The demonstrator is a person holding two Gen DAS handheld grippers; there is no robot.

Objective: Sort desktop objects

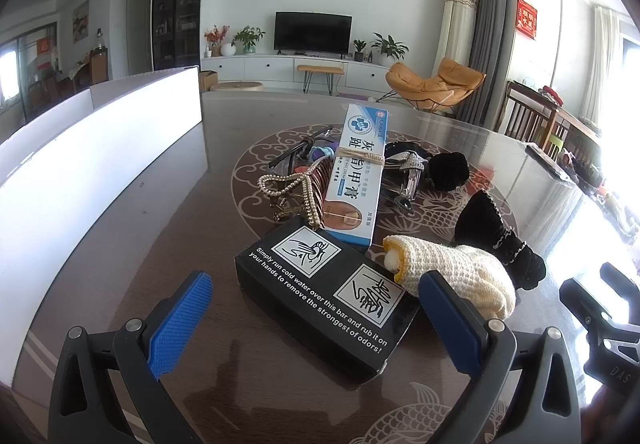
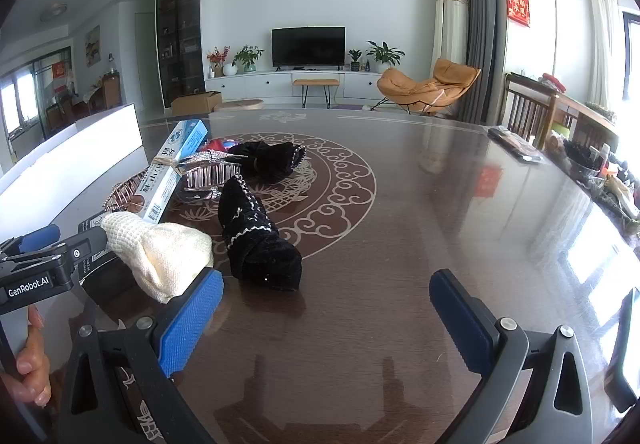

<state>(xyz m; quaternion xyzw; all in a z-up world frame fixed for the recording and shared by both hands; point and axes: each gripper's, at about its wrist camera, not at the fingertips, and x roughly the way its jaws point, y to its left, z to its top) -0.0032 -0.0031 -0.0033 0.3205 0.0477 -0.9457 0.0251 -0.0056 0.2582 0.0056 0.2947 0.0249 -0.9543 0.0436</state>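
A pile of small objects lies on the dark table. A black box with white print lies between the open jaws of my left gripper. Behind it lie a blue and white ointment box, a pearl hair clip, a cream knitted piece and black velvet bows. My right gripper is open and empty over bare table, right of the cream piece and a black bow. A silver claw clip lies further back.
White storage bins stand along the table's left side. A dark flat item and clutter sit at the table's far right edge. My left gripper's body shows at the left of the right wrist view.
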